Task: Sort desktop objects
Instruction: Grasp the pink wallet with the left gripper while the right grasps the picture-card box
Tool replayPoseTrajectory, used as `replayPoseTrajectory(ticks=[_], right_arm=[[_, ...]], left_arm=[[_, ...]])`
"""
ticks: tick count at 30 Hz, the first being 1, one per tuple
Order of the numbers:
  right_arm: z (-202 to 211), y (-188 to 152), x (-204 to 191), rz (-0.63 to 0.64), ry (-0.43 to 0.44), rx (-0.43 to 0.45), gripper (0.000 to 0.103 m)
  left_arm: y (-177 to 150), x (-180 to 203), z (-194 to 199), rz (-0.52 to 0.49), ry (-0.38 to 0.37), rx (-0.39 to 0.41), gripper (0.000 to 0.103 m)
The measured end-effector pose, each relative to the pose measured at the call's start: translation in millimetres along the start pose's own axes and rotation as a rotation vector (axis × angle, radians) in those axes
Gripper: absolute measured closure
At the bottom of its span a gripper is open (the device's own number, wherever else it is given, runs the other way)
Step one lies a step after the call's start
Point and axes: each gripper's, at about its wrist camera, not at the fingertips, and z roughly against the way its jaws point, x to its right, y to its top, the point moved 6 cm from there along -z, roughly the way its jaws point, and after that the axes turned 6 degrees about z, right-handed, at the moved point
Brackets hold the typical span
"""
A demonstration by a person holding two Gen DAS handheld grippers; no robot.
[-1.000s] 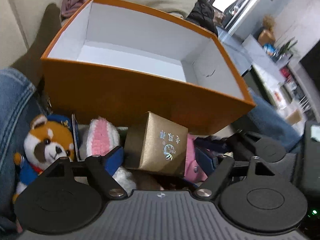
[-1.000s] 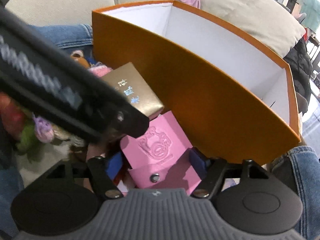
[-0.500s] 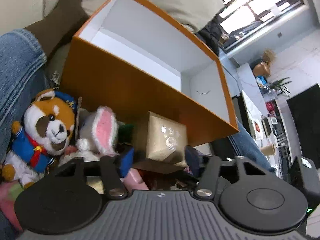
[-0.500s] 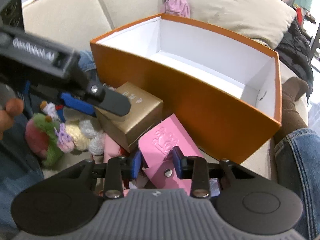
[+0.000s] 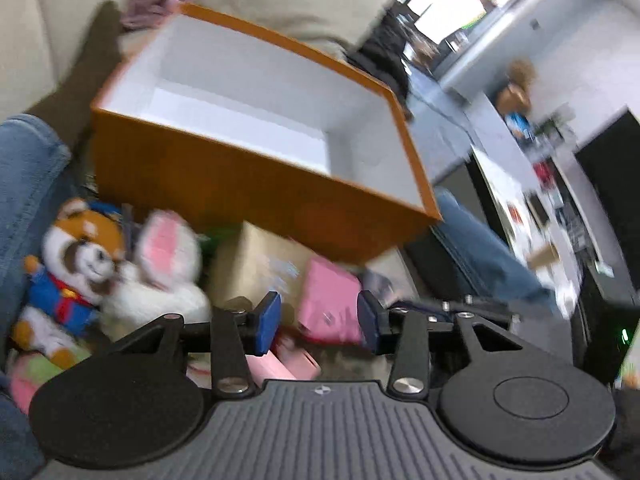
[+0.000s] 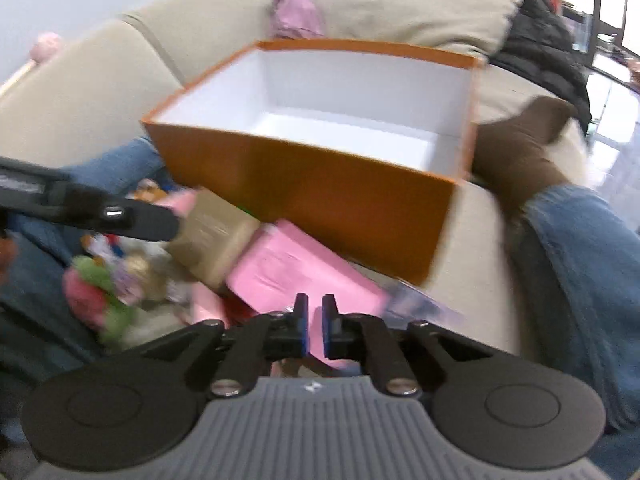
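Beige sofa cushions (image 6: 92, 92) are filling the upper part of both views, and on them an open orange cardboard box with a white inside (image 5: 256, 128) is sitting in the middle of the frame, nothing lying in it.

We are holding our left gripper (image 5: 318, 322) low in the centre of its view with its blue pads (image 5: 269, 322) spread apart and nothing between them. Just beyond the pads, a flat pink pouch with a snap (image 5: 330, 304) is lying against a gold cardboard box (image 5: 260, 264), both crowded up to the orange wall. At the lower left, a white plush rabbit with pink ears (image 5: 160, 276) is leaning beside a plush red panda in a blue outfit (image 5: 76, 264).

We are clenching our right gripper (image 6: 314, 330) on the near edge of the pink pouch (image 6: 288, 268), pads nearly touching. Our left gripper's black finger (image 6: 132, 218) is crossing the left of that view, in front of the gold box (image 6: 212, 236). Denim-clad legs (image 6: 580, 264) are flanking the pile.
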Motion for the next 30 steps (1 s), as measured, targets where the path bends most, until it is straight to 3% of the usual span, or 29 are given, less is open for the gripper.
replayPoseTrajectory(ticks=[4,11,14,18,22,25,30], right_arm=[[1.2,-19.0,13.4,0.029,-0.049,-0.057,0.063],[-3.9,-29.4,-0.4,0.26,-0.064,-0.075,0.045],[-12.8,-31.9,-7.5,0.386,-0.064,-0.099,0.036],[-24.3,-32.7,-12.6,0.546,-0.074,-0.132,0.033],[-38.6,-33.2,-13.0,0.611,-0.063,-0.163,0.031],[-45.3,-33.5,-11.2,0.63,-0.076,-0.159,0.022],[-47.8,-34.2,-5.6,0.627,-0.086,-0.152,0.019]], left_arm=[[-21.8,17.2,-24.5,-0.042,0.015,-0.088,0.043],[-38.5,6.4,-57.0,0.018,0.155,-0.085,0.036],[-36.5,-0.7,-58.2,0.036,0.177,-0.039,0.035],[-32.5,-7.5,-66.0,0.069,0.199,-0.004,0.035],[-29.4,-8.3,-68.8,0.062,0.205,0.032,0.035],[-27.2,1.2,-65.8,-0.003,0.203,0.058,0.035],[-30.4,12.4,-58.8,-0.115,0.203,0.077,0.035]])
